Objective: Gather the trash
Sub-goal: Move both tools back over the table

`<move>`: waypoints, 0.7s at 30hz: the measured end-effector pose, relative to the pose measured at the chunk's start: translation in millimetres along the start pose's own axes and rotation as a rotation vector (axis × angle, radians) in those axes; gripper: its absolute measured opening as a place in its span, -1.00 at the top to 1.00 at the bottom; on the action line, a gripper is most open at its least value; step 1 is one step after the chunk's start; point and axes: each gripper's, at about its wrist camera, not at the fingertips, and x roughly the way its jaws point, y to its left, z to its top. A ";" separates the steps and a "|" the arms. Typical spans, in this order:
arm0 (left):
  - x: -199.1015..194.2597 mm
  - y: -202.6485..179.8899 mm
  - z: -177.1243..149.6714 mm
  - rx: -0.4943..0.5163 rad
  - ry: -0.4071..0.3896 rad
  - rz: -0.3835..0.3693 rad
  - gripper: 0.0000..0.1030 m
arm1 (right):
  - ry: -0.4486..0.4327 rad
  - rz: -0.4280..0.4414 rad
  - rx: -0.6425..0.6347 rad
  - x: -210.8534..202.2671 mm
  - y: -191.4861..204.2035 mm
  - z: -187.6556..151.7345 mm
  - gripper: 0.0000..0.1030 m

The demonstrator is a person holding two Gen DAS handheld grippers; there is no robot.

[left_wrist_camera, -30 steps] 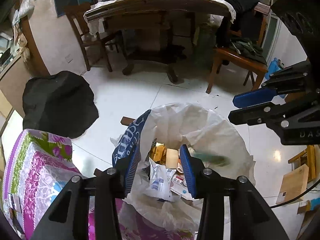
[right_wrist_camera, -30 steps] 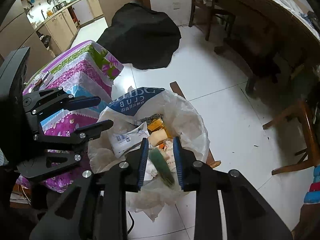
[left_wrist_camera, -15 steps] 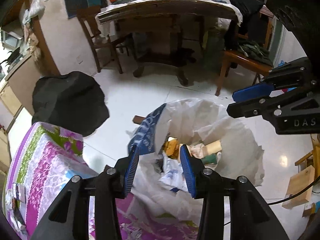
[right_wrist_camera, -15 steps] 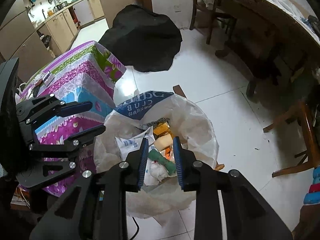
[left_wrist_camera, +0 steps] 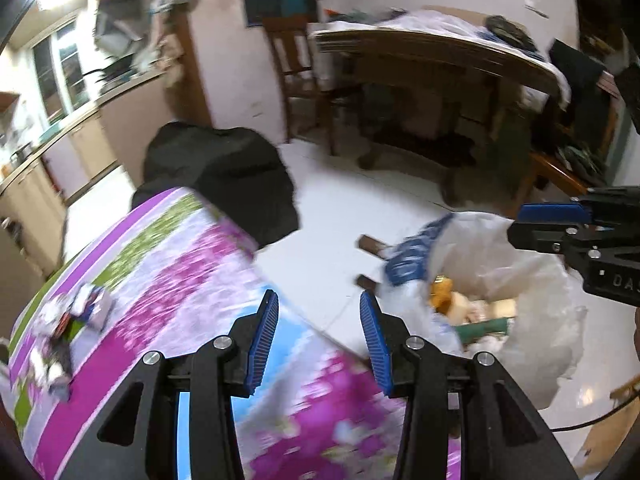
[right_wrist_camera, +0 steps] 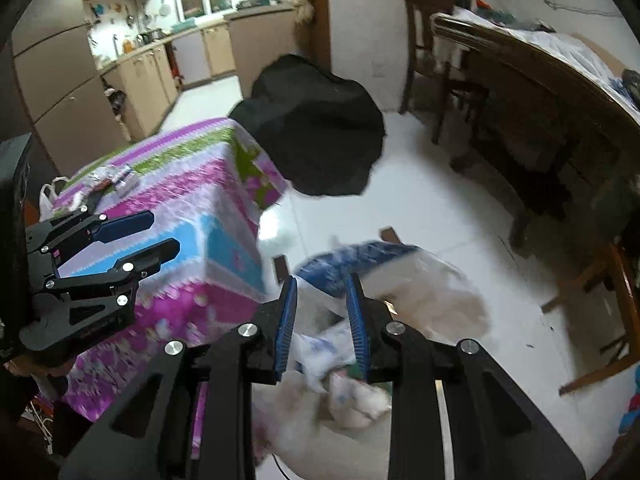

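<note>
A white plastic trash bag (left_wrist_camera: pixel 520 280) with a blue printed rim stands open on the floor, holding wrappers, a yellow packet and a green piece (left_wrist_camera: pixel 484 326). In the right wrist view the bag (right_wrist_camera: pixel 432 300) lies just under and beyond my right gripper (right_wrist_camera: pixel 320 284), whose jaws stand a little apart with nothing in them. My left gripper (left_wrist_camera: pixel 318 300) is open and empty over the corner of a table in a purple floral cloth (left_wrist_camera: pixel 180 280). Crumpled wrappers (left_wrist_camera: pixel 80 308) lie on the cloth's far left, and they show as wrappers (right_wrist_camera: pixel 112 178) in the right wrist view.
A black covered object (left_wrist_camera: pixel 220 176) stands behind the floral table. A wooden dining table (left_wrist_camera: pixel 440 52) with chairs fills the back right. Kitchen cabinets (right_wrist_camera: pixel 132 80) line the far left. White tiled floor (right_wrist_camera: pixel 420 200) lies between them.
Both grippers have swung left, away from the bag's mouth toward the floral table. The bag has slid to the right in the left wrist view. The green piece now lies inside the bag.
</note>
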 end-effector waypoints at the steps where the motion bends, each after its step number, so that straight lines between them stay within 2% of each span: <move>1: -2.6 11.0 -4.0 -0.014 0.001 0.026 0.16 | -0.003 0.010 -0.005 3.0 6.0 1.7 0.53; 6: -16.8 61.3 -28.3 -0.076 0.006 0.118 0.15 | 0.004 0.065 -0.039 23.0 39.5 11.1 0.53; 12: -31.7 122.7 -63.3 -0.184 0.027 0.186 0.15 | 0.021 0.125 -0.085 46.4 81.4 24.0 0.53; 21: -58.8 227.2 -108.3 -0.409 0.043 0.290 0.15 | 0.038 0.217 -0.179 76.4 149.8 45.2 0.53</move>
